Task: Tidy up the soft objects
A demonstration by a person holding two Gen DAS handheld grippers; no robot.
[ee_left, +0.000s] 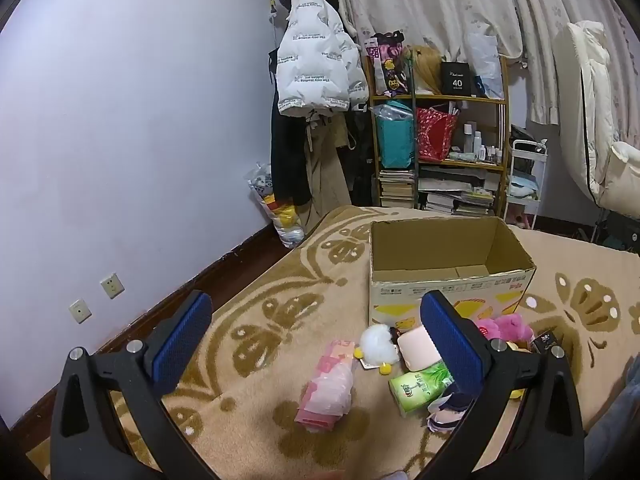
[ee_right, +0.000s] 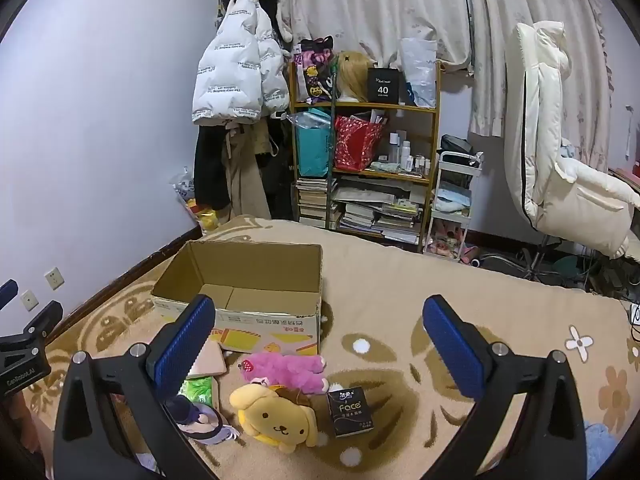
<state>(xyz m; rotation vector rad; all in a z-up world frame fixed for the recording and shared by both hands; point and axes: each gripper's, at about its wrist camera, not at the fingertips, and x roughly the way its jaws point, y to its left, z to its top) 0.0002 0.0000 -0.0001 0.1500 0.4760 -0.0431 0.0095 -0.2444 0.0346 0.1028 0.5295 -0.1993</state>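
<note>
- Box point(ee_right: 256, 280): open corrugated cardboard, upright on the rug point(ee_right: 400, 280), seemingly empty; its place just behind the pile suits it as the likely bin for the soft things.
- Pile: the items lie loose on the rug just in front of the box, within reach of both tongs.
- Yellow dog point(ee_right: 276, 416): rounded plush, face up, touching the pink plush point(ee_right: 288, 370), which is shaggy and long.
- Tissue pack point(ee_right: 350, 412): dark, boxy, glossy wrap, just beside the dog.
- White pompom point(ee_left: 378, 346), pink pad point(ee_left: 418, 350), green pack point(ee_left: 418, 388), pink bag point(ee_left: 328, 392): fluffy, smooth, crinkly.
- Left gripper point(ee_left: 316, 344): tongs apart, holding nothing, above the pile.
- Right gripper point(ee_right: 320, 344): tongs apart, empty; the plush toys sit between its blue ribbed pads point(ee_right: 452, 348).
</note>
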